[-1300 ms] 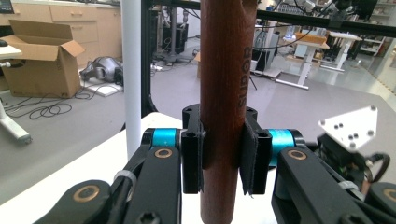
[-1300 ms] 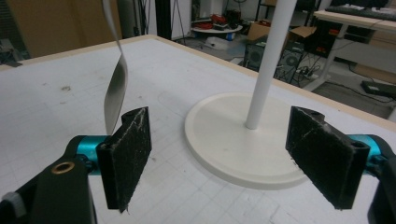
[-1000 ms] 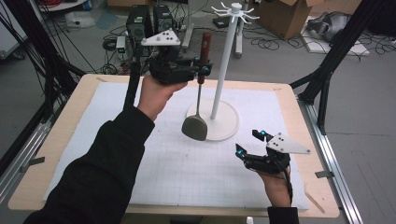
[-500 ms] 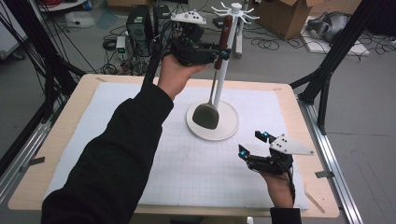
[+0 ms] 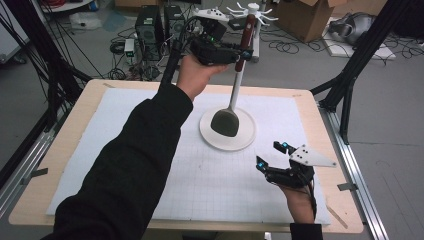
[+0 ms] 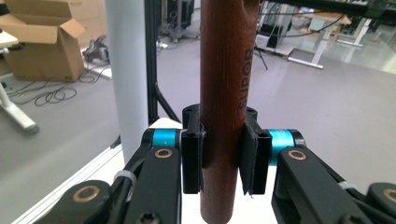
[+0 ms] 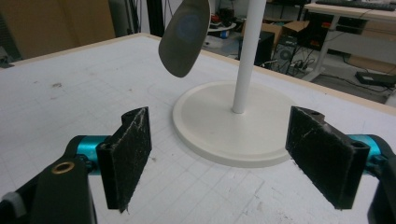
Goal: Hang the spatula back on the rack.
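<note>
- The right hand-held gripper (image 5: 273, 156) is low in the high view, at the lower right. It sits just above the white mat (image 5: 150, 130) on the worktop (image 5: 70, 125). A hand holds it from below.
- In the right gripper view its two black pads (image 7: 125, 154) are far apart. Nothing is between them, so it is wide open and holds nothing.
- Past those pads, in the middle of the right gripper view, lies the round white base (image 7: 210, 126) of the stand. Its white pole (image 7: 247, 56) goes straight up from the base.
- A long black sleeve (image 5: 125, 170) runs from the lower left of the high view up to the top middle.
- At the end of that arm, the left hand-held gripper (image 5: 241, 52) is high up, near the top of the high view.
- It is closed tight on the brown wooden handle (image 6: 226, 93) of the spatula (image 5: 235, 90). In the left gripper view the handle stands upright between the two jaws, in the middle of the frame.
- The spatula hangs down in the air. Its grey flat end (image 5: 226, 122) is over the base, just beside the pole.
- The hooks (image 5: 250, 10) at the top of the stand are at the top edge of the high view, close to the spatula's handle.
- Far behind, on the floor, are a cardboard box (image 5: 305, 15) and cables.
</note>
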{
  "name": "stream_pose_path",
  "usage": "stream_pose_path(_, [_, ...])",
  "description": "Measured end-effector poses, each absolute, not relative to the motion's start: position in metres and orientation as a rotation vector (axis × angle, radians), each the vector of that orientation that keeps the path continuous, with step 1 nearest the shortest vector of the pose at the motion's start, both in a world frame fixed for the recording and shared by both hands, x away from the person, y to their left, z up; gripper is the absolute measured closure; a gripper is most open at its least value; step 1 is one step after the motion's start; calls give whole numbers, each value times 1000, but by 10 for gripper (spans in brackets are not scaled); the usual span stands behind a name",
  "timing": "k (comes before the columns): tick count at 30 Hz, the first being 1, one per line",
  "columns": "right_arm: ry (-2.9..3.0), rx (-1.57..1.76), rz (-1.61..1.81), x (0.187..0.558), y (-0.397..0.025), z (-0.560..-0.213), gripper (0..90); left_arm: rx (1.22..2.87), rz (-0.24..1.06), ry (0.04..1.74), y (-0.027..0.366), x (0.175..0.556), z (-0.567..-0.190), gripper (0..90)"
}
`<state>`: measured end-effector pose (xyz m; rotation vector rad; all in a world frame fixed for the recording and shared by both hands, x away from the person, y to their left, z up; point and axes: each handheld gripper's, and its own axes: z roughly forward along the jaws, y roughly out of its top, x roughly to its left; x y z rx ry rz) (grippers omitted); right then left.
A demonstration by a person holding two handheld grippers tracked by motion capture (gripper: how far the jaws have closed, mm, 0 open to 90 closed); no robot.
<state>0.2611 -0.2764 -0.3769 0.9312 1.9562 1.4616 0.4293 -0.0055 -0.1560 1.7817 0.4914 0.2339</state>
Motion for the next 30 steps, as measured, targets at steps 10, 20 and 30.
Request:
stream_pose_path(10, [1966, 940, 1461, 261, -275, -378, 217, 1769, 261, 519, -8, 435, -159, 732])
stream_pose_path(20, [1975, 941, 1461, 263, -272, -379, 216, 1756, 266, 518, -7, 438, -164, 728])
stream_pose_path(30, [1974, 946, 1450, 260, -275, -382, 217, 1705, 268, 476, 13, 422, -192, 501])
